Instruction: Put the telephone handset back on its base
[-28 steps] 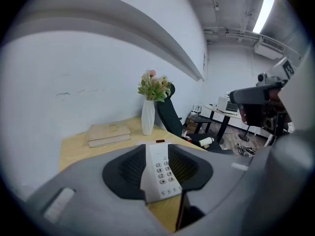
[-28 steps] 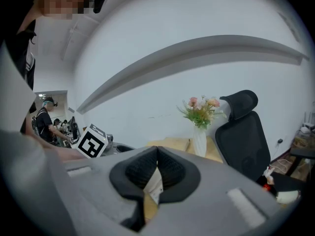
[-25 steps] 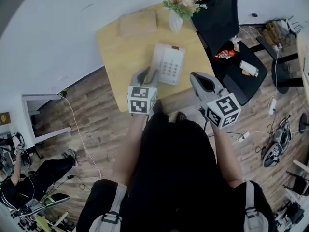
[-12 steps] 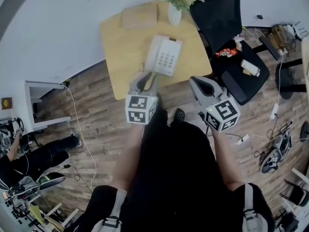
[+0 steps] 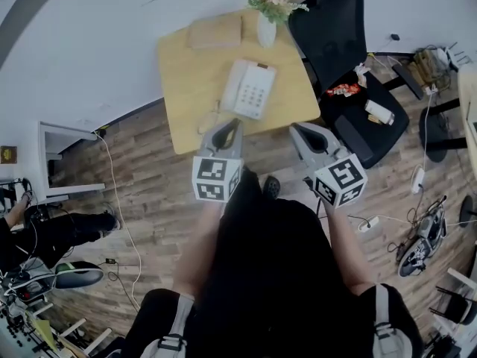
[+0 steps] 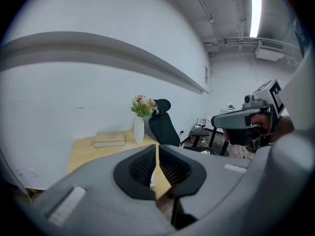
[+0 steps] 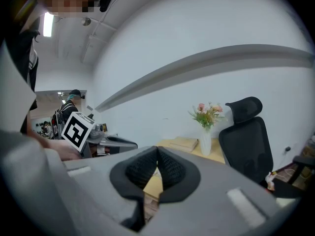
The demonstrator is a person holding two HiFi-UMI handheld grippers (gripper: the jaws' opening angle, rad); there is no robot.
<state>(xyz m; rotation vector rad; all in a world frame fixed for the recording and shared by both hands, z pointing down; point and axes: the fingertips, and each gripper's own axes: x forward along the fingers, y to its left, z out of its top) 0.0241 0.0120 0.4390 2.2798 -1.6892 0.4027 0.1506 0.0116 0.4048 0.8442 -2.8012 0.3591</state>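
Observation:
A white telephone sits on the yellow table, its handset lying along the left side of the base. My left gripper hovers off the table's near edge, short of the phone; its jaws are closing, tips almost together, nothing between them. My right gripper hangs to the right at about the same height, shut and empty. Neither gripper touches the phone. In both gripper views the jaws hide the phone.
A white vase of flowers and a tan book stand at the table's far side. A black office chair is at the right, a dark seat with small items beside it. A person sits low left.
Both grippers have drawn back from the phone toward the person; the left one was over the handset. The left jaws have narrowed. The handset stays on the base.

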